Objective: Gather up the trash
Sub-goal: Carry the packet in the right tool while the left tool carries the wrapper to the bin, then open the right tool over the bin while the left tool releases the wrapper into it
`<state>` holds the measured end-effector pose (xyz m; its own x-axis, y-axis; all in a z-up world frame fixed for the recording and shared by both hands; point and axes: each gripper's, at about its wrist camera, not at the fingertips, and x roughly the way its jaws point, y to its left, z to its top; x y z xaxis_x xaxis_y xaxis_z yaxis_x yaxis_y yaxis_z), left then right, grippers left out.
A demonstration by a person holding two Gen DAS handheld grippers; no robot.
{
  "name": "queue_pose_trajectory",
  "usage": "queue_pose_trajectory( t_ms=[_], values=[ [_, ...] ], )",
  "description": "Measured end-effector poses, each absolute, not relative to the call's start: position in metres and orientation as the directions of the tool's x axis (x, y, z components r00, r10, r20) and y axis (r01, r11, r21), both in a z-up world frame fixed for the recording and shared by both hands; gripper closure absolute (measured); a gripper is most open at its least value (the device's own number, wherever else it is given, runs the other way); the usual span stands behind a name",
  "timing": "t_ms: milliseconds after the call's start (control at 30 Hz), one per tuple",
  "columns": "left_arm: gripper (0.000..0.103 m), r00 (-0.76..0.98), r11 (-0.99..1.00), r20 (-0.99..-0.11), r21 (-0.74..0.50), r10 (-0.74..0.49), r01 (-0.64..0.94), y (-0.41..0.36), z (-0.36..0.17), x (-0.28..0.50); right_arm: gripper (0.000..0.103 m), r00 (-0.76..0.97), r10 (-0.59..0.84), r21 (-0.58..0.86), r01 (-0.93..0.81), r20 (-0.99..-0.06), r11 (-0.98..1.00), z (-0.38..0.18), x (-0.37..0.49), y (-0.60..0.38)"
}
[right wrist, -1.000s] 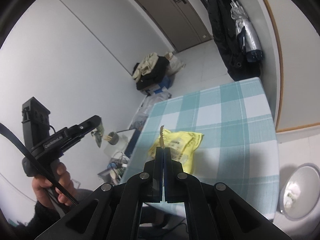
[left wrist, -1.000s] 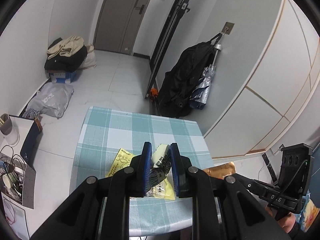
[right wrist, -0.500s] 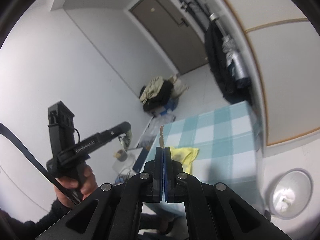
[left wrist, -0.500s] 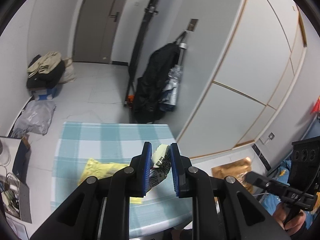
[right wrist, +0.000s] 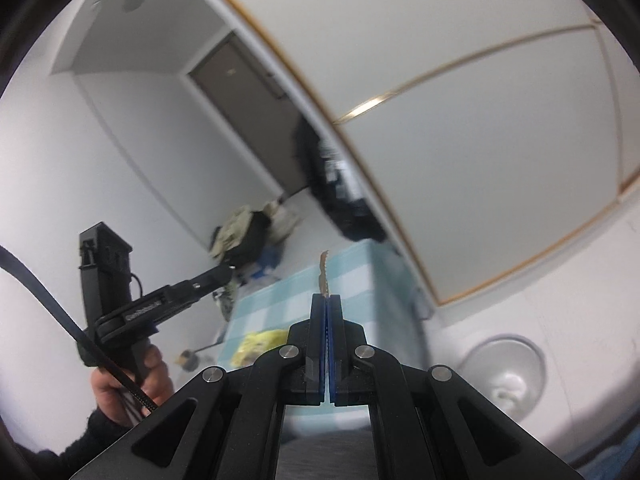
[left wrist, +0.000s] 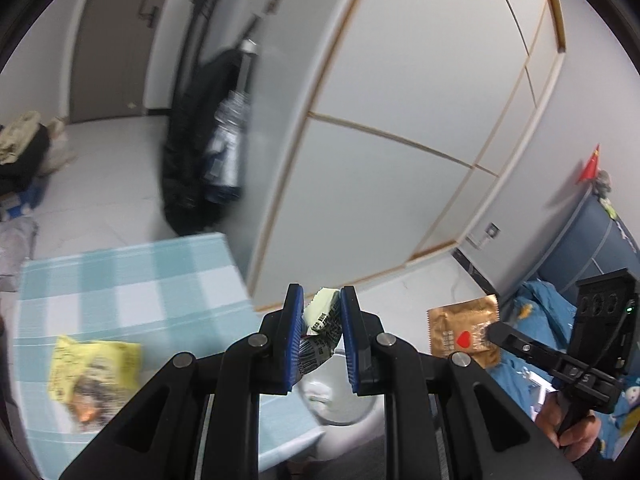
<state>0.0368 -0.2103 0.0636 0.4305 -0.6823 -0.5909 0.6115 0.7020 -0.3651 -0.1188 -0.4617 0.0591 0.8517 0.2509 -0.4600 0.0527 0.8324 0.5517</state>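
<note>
My left gripper is shut on a crumpled pale-yellow wrapper with a barcode and holds it in the air, off the table's right edge and above a round grey bin on the floor. My right gripper is shut on a flat gold-brown packet, seen edge-on and face-on with a red heart in the left wrist view. A yellow wrapper lies on the teal checked table. The bin also shows in the right wrist view.
White wardrobe doors stand close behind the table. A black coat and a folded umbrella hang beside them. Clothes and bags lie on the floor at the far left. Blue bedding is at the right.
Both grippers have lifted and swung right, away from the table toward the bin, each still holding its piece of trash. The yellow wrapper stays on the table.
</note>
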Motion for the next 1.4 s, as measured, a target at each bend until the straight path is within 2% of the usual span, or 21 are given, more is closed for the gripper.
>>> queue_pose_trajectory(
  t_ms=[200, 400, 567, 867, 1033, 1133, 1200, 1233, 1300, 1400],
  values=[
    [0.089, 0.293, 0.639, -0.639, -0.417, -0.712, 0.646, -0.268, 0.037, 0.041, 0.103, 0.828, 0.174, 0.551, 0.184, -0.533, 0.814, 0.019, -0.123, -0.505],
    [0.089, 0.149, 0.600, -0.709, -0.443, -0.689, 0.666, -0.326, -0.006, 0.046, 0.103, 0.763, 0.151, 0.571, 0.320, -0.628, 0.756, -0.049, -0.115, -0.545],
    [0.089, 0.010, 0.576, -0.738, -0.519, -0.675, 0.632, -0.355, -0.044, 0.053, 0.103, 0.690, 0.175, 0.568, 0.396, -0.702, 0.721, -0.110, -0.103, -0.565],
    [0.089, -0.107, 0.584, -0.785, -0.537, -0.610, 0.608, -0.388, -0.091, 0.061, 0.101, 0.575, 0.277, 0.585, 0.462, -0.770, 0.667, -0.195, -0.076, -0.568],
    [0.089, -0.147, 0.611, -0.805, -0.542, -0.575, 0.576, -0.390, -0.113, 0.067, 0.099, 0.525, 0.325, 0.584, 0.463, -0.787, 0.667, -0.223, -0.065, -0.565],
    [0.089, -0.162, 0.620, -0.814, -0.539, -0.558, 0.570, -0.395, -0.121, 0.068, 0.092, 0.512, 0.336, 0.584, 0.465, -0.791, 0.666, -0.231, -0.066, -0.561],
    [0.089, -0.167, 0.624, -0.821, -0.532, -0.546, 0.573, -0.398, -0.125, 0.068, 0.078, 0.511, 0.324, 0.577, 0.479, -0.796, 0.662, -0.233, -0.070, -0.563],
    [0.089, -0.172, 0.625, -0.824, -0.530, -0.540, 0.573, -0.399, -0.127, 0.067, 0.074, 0.517, 0.311, 0.574, 0.491, -0.797, 0.656, -0.232, -0.074, -0.566],
    [0.089, -0.181, 0.631, -0.830, -0.526, -0.528, 0.570, -0.402, -0.132, 0.067, 0.057, 0.524, 0.278, 0.560, 0.514, -0.805, 0.650, -0.228, -0.082, -0.571],
    [0.089, -0.192, 0.637, -0.837, -0.521, -0.513, 0.568, -0.408, -0.138, 0.067, 0.049, 0.526, 0.229, 0.536, 0.562, -0.819, 0.630, -0.226, -0.095, -0.581]
  ],
)
